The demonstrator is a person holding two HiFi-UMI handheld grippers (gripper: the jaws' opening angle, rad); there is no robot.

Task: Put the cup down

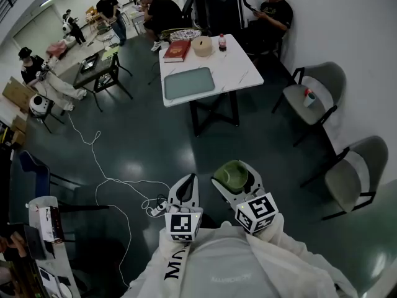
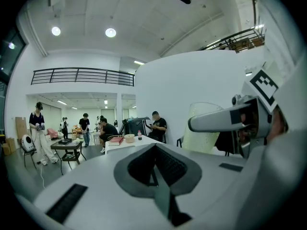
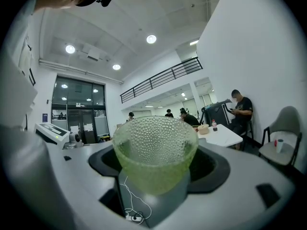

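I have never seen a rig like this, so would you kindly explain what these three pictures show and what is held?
No robot here: a person holds a two-jaw gripper in each hand. The head view looks down from their head; the other two cameras ride on the grippers. The right gripper has its jaws closed on a bumpy green cup. The left gripper has its jaws together, empty. Ahead stands a white table with a tray, a red book and a bottle.
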